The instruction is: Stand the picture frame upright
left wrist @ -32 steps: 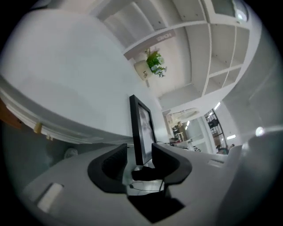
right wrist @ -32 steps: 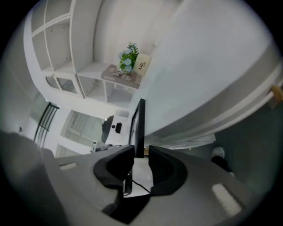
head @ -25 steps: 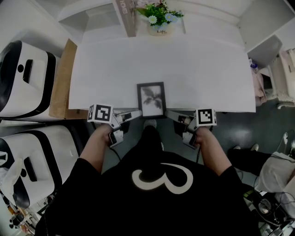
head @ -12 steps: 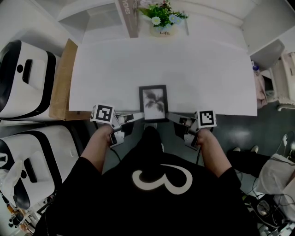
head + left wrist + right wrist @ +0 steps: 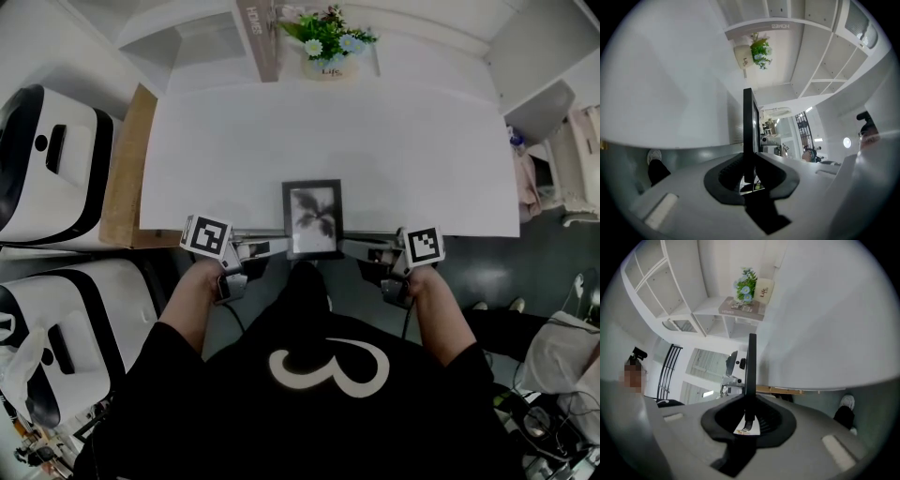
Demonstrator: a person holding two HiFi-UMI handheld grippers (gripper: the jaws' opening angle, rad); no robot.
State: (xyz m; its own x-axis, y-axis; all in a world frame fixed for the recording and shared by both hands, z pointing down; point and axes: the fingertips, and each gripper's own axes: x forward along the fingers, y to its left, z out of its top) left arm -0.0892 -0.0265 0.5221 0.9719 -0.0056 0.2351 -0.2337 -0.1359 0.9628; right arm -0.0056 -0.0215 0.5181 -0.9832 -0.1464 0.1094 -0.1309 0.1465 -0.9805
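Observation:
The black picture frame [image 5: 313, 217], with a leaf print, lies face up at the front edge of the white table [image 5: 394, 141], its near end past that edge. My left gripper [image 5: 279, 246] grips its left side and my right gripper [image 5: 349, 246] its right side. In the left gripper view the frame [image 5: 749, 122] shows edge-on as a thin dark bar clamped between the pads of the left gripper [image 5: 749, 174]. The right gripper view shows the same: the frame [image 5: 751, 366] is pinched in the right gripper [image 5: 750, 416].
A potted flower bunch [image 5: 325, 42] and a wooden sign [image 5: 255, 33] stand at the table's far edge. A cardboard box [image 5: 127, 159] and white machines [image 5: 47, 150] sit left of the table. The person's legs and shoe are below the front edge.
Both grippers have closed in from the sides and shut on the frame. The frame has shifted slightly toward me and looks a little larger in the head view.

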